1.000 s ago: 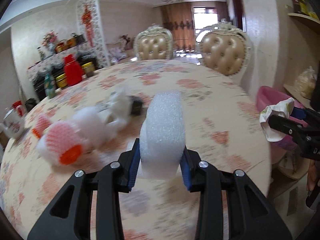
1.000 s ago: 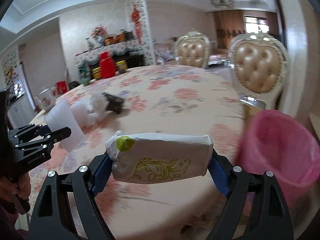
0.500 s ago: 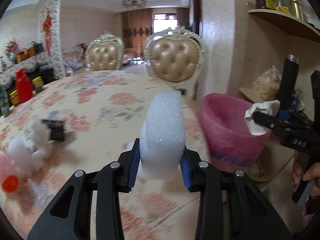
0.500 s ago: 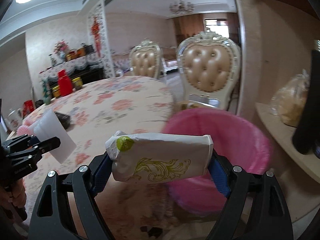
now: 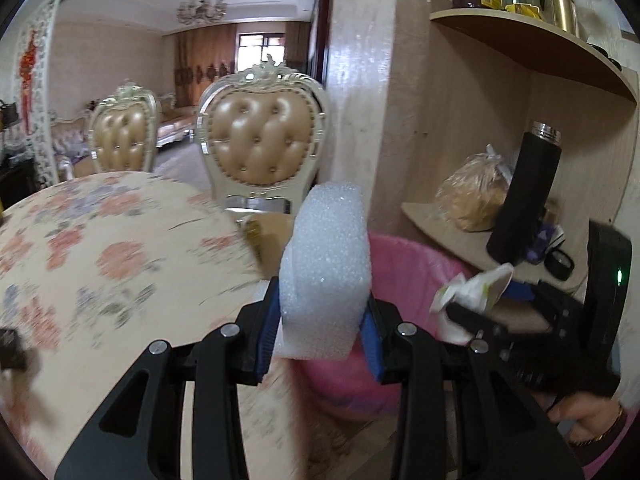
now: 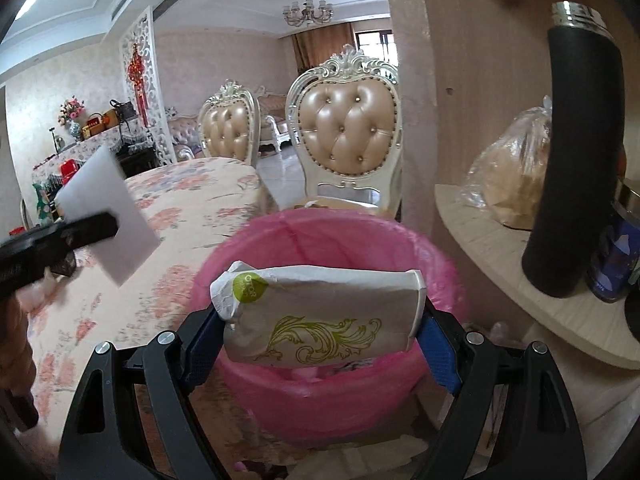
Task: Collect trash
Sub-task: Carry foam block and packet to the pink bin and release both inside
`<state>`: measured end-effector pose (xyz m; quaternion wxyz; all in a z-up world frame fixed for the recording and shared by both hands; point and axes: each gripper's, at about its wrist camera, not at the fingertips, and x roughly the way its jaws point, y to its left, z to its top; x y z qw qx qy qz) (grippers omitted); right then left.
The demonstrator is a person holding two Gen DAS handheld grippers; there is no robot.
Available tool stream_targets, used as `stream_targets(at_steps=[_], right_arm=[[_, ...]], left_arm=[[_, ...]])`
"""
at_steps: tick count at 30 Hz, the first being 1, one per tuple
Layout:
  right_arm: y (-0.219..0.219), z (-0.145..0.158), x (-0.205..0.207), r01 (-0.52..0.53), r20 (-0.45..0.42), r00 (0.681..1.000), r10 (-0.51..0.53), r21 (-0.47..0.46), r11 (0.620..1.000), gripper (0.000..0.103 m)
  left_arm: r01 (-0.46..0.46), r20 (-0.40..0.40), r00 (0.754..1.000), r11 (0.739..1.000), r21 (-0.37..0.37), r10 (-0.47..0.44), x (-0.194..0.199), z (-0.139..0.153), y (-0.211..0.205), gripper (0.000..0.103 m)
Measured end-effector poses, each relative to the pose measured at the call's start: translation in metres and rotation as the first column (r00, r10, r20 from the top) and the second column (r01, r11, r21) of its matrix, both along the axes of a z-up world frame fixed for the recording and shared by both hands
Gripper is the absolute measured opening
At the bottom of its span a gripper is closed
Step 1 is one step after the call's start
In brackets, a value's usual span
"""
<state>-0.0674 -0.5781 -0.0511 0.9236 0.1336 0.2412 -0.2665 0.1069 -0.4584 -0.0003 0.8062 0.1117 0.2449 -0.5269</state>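
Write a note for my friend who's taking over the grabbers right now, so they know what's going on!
Left tool: shut on a white foam block, held beside the pink-lined round trash bin.
Right tool: shut on a crumpled white paper packet with green swirls, held right in front of the bin's opening.
Done: both pieces are picked up and carried from the floral-cloth table to the bin.
Left: neither piece is dropped in yet. Open each tool over the bin, then check the table for more trash; most of it is out of view here.
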Motion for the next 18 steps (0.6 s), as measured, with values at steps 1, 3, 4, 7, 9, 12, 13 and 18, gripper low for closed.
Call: stream_targets(at_steps=[1, 3, 4, 7, 9, 12, 13, 18], right_arm=[[-0.002, -0.001, 0.0, 0.001, 0.0, 1.0, -0.001, 0.0, 1.0, 0.08], [-0.007, -0.004, 0.002, 0.003, -0.004, 1.0, -0.003, 0.0, 1.0, 0.08], [-0.01, -0.006, 0.003, 0.004, -0.007, 1.0, -0.004, 0.002, 1.0, 0.08], [-0.014, -0.009, 0.008, -0.007, -0.012, 1.0, 0.007, 0.001, 1.0, 0.08], [-0.016, -0.011, 0.012, -0.017, -0.018, 1.0, 0.017, -0.007, 1.0, 0.08], [-0.02, -0.013, 0.017, -0.025, -0.022, 0.999, 0.025, -0.008, 1.0, 0.08], [-0.021, -0.014, 0.018, -0.028, -0.024, 0.999, 0.027, -0.008, 1.0, 0.081], [-0.021, -0.019, 0.022, -0.037, -0.049, 0.998, 0.037, 0.008, 0.999, 0.086]], left_arm=[[0.016, -0.01, 1.0, 1.0, 0.001, -0.016, 0.001, 0.0, -0.011, 0.036], [0.031, -0.023, 0.999, 0.999, 0.006, -0.031, 0.004, -0.001, -0.025, 0.036], [0.037, -0.029, 0.999, 0.999, 0.01, -0.036, 0.006, -0.002, -0.033, 0.036], [0.057, -0.063, 0.996, 0.998, 0.013, -0.056, 0.012, -0.006, -0.051, 0.036], [0.069, -0.08, 0.994, 0.998, 0.013, -0.068, 0.016, -0.007, -0.061, 0.036], [0.082, -0.096, 0.992, 0.997, 0.016, -0.08, 0.02, -0.009, -0.077, 0.036], [0.086, -0.099, 0.992, 0.996, 0.016, -0.084, 0.02, -0.01, -0.081, 0.037], [0.08, -0.09, 0.993, 0.997, 0.0, -0.079, 0.025, -0.013, -0.09, 0.073]])
